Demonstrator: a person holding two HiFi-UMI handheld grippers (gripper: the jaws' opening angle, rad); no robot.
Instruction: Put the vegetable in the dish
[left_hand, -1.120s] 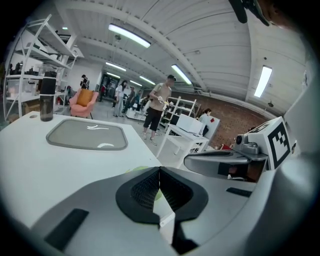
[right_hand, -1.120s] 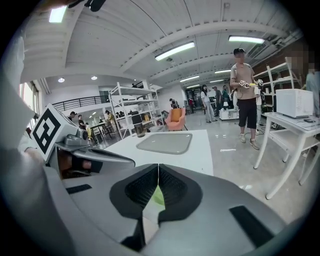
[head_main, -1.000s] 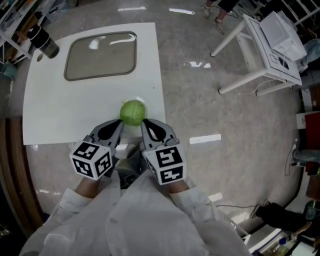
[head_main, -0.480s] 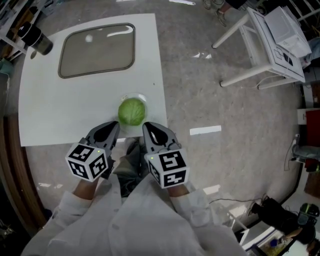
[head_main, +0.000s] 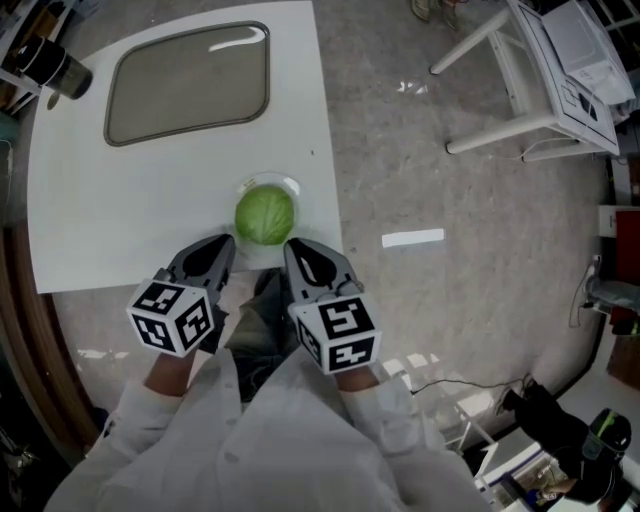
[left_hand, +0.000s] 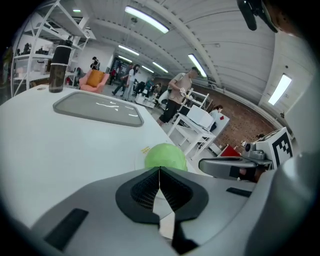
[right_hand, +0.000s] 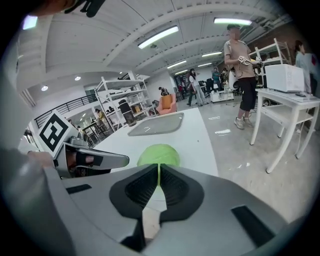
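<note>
Head view: a grey tray (head_main: 188, 78) lies at the far end of the white table (head_main: 90, 200). 2 white-sleeved forearms reach forward side by side, angled down. Left gripper (head_main: 222, 243) and right gripper (head_main: 292, 245) have jaws pressed together, empty, tips just short of the cabbage (head_main: 265, 216), which sits on a clear dish (head_main: 290, 186) near the front edge.

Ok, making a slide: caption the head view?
Left gripper and right gripper, both shut, near a cabbage on a white table; grey dish beyond.

Bright ceiling striplights (left_hand: 148, 20), fisheye-warped edges
</note>
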